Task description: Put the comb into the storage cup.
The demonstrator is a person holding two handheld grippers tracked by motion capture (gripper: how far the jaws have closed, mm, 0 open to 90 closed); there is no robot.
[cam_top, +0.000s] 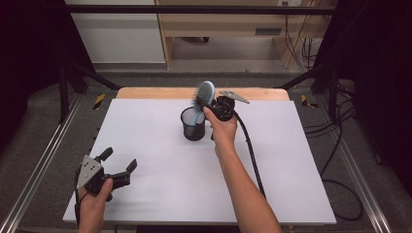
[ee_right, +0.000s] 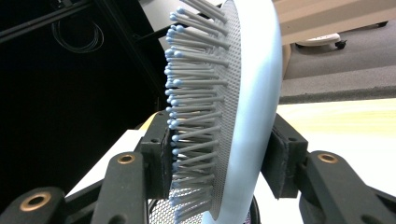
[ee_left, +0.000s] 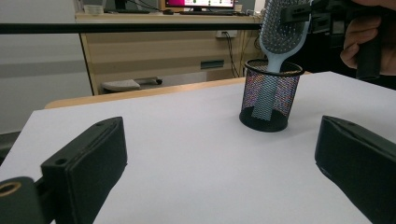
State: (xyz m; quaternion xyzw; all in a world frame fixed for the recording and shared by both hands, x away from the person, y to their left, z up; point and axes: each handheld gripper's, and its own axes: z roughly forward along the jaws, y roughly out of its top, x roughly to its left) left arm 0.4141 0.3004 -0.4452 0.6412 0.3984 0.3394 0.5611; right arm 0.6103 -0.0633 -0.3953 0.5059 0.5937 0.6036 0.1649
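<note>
Right gripper (cam_top: 206,101) clamped on the head of the light blue hairbrush (cam_top: 203,97), one jaw on the bristle side, one on the smooth back. Brush stands tilted, handle down inside the black mesh cup (cam_top: 193,124) near the middle of the white table (cam_top: 160,174). Left gripper (cam_top: 119,160) rests low at the table's near left corner, jaws wide apart, holding nothing, well apart from the cup.

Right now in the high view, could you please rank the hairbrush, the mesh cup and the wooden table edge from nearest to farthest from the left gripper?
1. mesh cup, mid-table, up and right of the left gripper.
2. hairbrush, standing in the cup, head above it.
3. wooden table edge, along the far side.
</note>
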